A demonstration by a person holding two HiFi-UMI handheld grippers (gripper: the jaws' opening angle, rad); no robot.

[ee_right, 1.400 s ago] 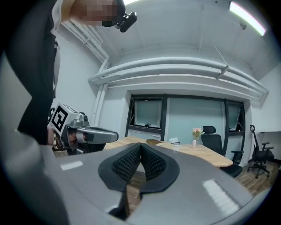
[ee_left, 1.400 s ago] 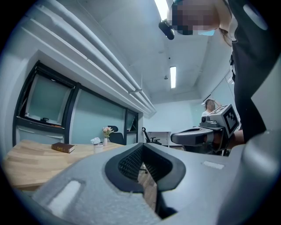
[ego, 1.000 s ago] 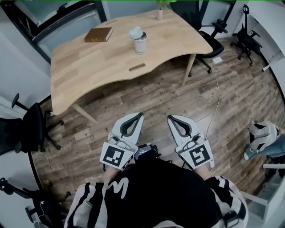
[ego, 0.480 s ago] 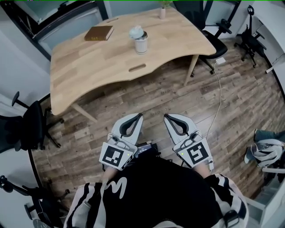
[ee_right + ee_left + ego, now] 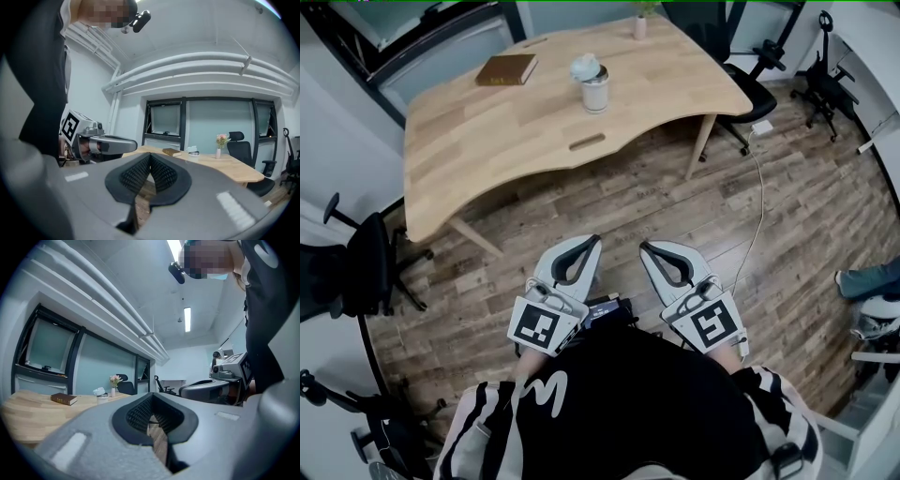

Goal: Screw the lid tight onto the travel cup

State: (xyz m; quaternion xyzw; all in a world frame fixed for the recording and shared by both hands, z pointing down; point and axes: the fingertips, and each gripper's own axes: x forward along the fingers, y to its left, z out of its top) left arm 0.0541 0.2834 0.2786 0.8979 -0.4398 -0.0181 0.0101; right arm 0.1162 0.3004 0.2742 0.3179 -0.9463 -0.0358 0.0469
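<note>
A white travel cup (image 5: 594,91) stands on the wooden table (image 5: 487,131), near its far middle, with a pale lid (image 5: 585,67) resting tilted on top. It shows small in the left gripper view as the cup (image 5: 100,393) and in the right gripper view as the cup (image 5: 192,153). Both grippers hang close to my body over the floor, well short of the table. My left gripper (image 5: 592,243) is shut and holds nothing. My right gripper (image 5: 647,247) is shut and empty too.
A brown book (image 5: 506,69) lies at the table's far left and a small flower vase (image 5: 638,26) at its far edge. Black office chairs stand at the left (image 5: 356,267) and behind the table (image 5: 741,75). A white cable (image 5: 757,216) runs over the wood floor.
Both grippers have drifted slightly, the right one a little to the left. A person's foot at the right edge has moved away.
</note>
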